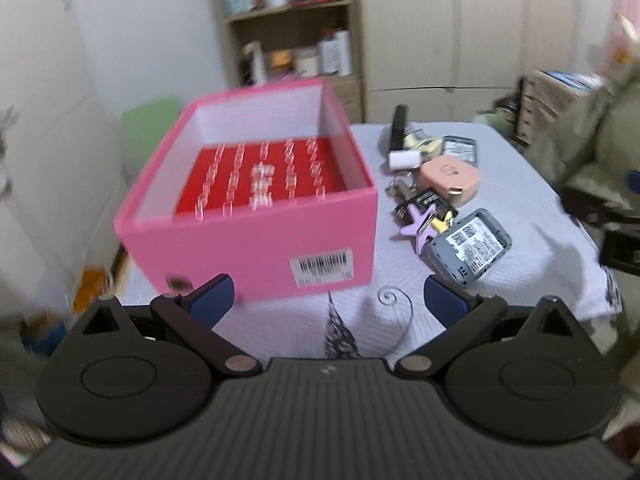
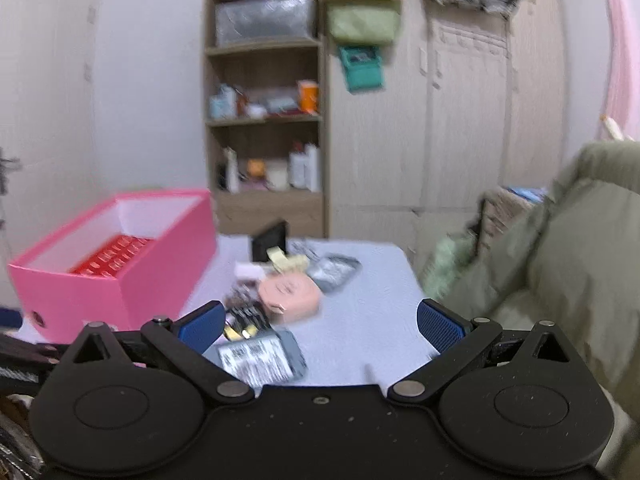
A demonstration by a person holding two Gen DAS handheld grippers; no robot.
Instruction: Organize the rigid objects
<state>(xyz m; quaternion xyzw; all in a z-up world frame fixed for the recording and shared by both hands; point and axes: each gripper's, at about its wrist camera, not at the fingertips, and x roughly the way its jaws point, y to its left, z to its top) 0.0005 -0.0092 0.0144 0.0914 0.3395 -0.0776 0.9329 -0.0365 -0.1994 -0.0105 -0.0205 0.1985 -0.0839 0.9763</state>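
Observation:
An open pink box (image 1: 256, 240) with a red insert (image 1: 264, 176) holding clear pegs stands on the table's left; it also shows in the right wrist view (image 2: 120, 280). To its right lies a pile: a grey battery pack (image 1: 470, 248), a purple star (image 1: 418, 224), a peach round case (image 1: 450, 180), a black stick (image 1: 400, 126), a white block (image 1: 404, 160) and a grey tin (image 1: 460, 148). My left gripper (image 1: 328, 304) is open and empty, just in front of the box. My right gripper (image 2: 320, 326) is open and empty above the battery pack (image 2: 260, 356) and peach case (image 2: 290, 292).
The table has a pale grey patterned cloth (image 1: 500, 300). A wooden shelf unit (image 2: 266, 120) and cupboards stand behind it. An olive-green sleeve (image 2: 560, 260) is at the right. A green chair back (image 1: 150, 128) is behind the box.

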